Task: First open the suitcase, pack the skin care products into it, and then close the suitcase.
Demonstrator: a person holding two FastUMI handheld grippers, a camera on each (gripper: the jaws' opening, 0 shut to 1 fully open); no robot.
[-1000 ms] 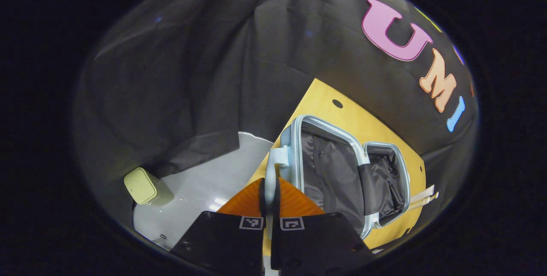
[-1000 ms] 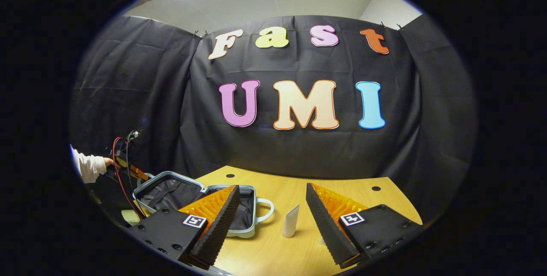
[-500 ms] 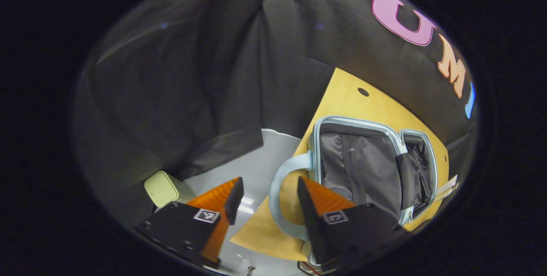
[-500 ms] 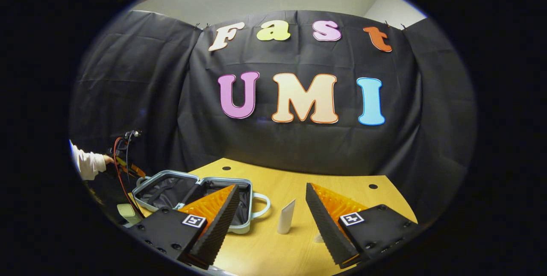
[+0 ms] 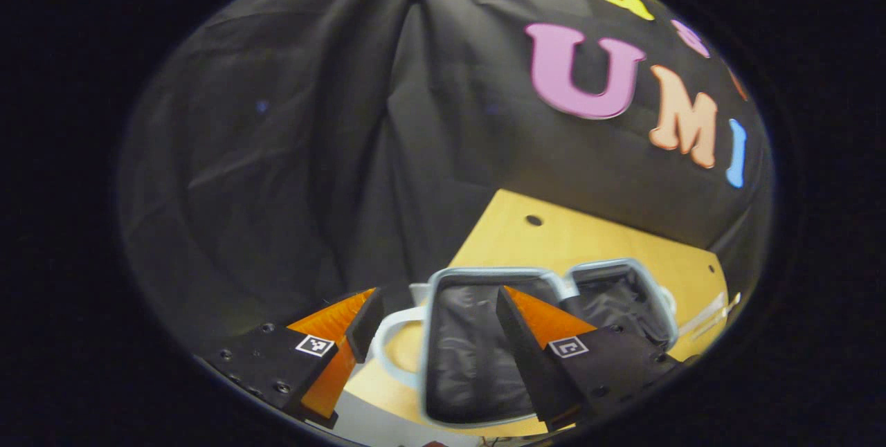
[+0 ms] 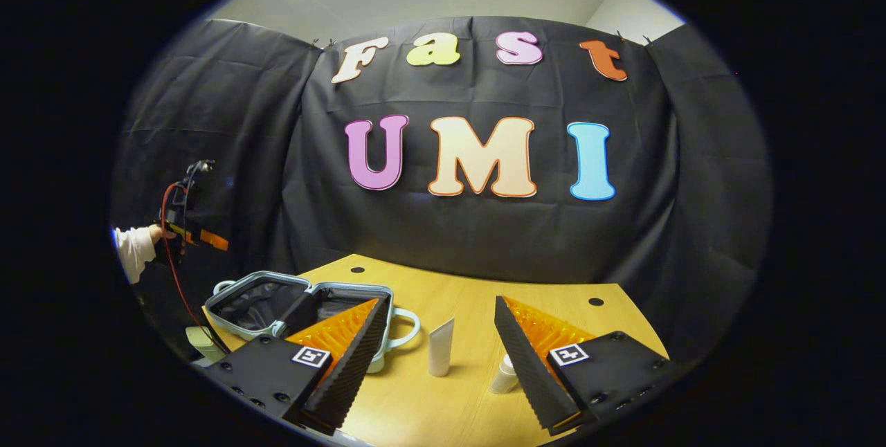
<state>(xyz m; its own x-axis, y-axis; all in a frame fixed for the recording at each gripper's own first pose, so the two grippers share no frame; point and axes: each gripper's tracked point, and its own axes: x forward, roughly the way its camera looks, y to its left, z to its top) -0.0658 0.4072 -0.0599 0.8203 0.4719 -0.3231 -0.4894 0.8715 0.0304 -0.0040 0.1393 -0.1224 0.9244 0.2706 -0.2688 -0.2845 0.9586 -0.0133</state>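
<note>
The suitcase (image 5: 484, 336) is seen lying open on the wooden worktop (image 5: 554, 239), its dark fabric lining exposed below the left tool (image 5: 432, 326), whose fingers are spread with nothing gripped. The right tool (image 6: 437, 336) is likewise held apart; between its fingers a white tube (image 6: 440, 347) stands upright. A small white bottle (image 6: 504, 374) is partly hidden behind one finger.

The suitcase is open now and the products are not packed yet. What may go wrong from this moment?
1. The white tube stands upright on the table; the open right gripper might tip it when closing in.
2. The small bottle sits close beside one finger and may get knocked over.
3. The open suitcase lies near the table's edge, so a push could slide it off.
</note>
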